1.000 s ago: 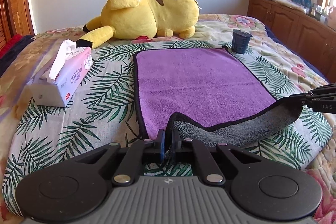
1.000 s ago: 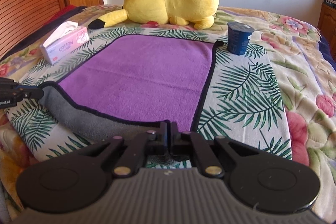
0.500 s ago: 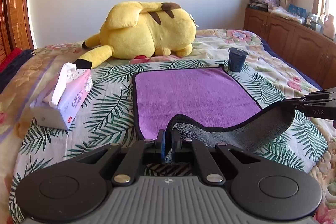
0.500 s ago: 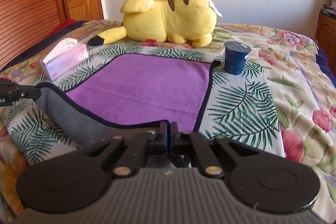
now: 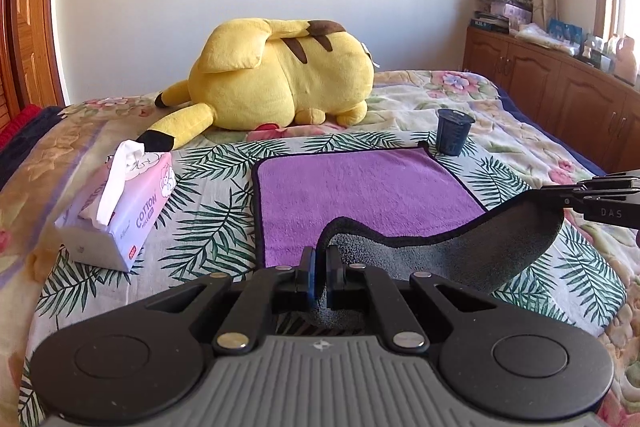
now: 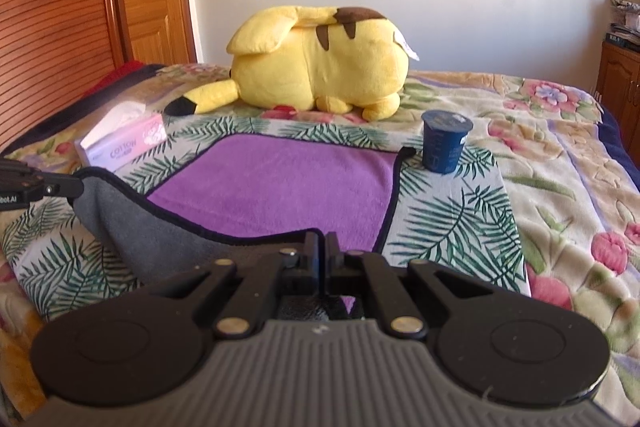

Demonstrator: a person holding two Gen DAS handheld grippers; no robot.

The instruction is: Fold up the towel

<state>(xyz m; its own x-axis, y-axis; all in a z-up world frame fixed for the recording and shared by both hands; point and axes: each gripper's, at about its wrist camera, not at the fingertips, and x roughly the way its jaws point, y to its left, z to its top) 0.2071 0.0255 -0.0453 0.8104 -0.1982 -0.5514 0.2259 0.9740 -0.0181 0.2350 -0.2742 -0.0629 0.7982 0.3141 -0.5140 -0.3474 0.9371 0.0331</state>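
left gripper [image 5: 320, 277] clamped on near-left corner of purple towel [image 5: 360, 195], right gripper [image 6: 323, 267] clamped on near-right corner. near edge lifted off palm-print bedspread [image 5: 208, 227], grey underside showing, sagging between grippers. far half flat on bed. blue cup [image 5: 453, 132] just beside far-right corner. tissue box [image 5: 120, 215] left, pikachu plush [image 5: 276, 75] behind.
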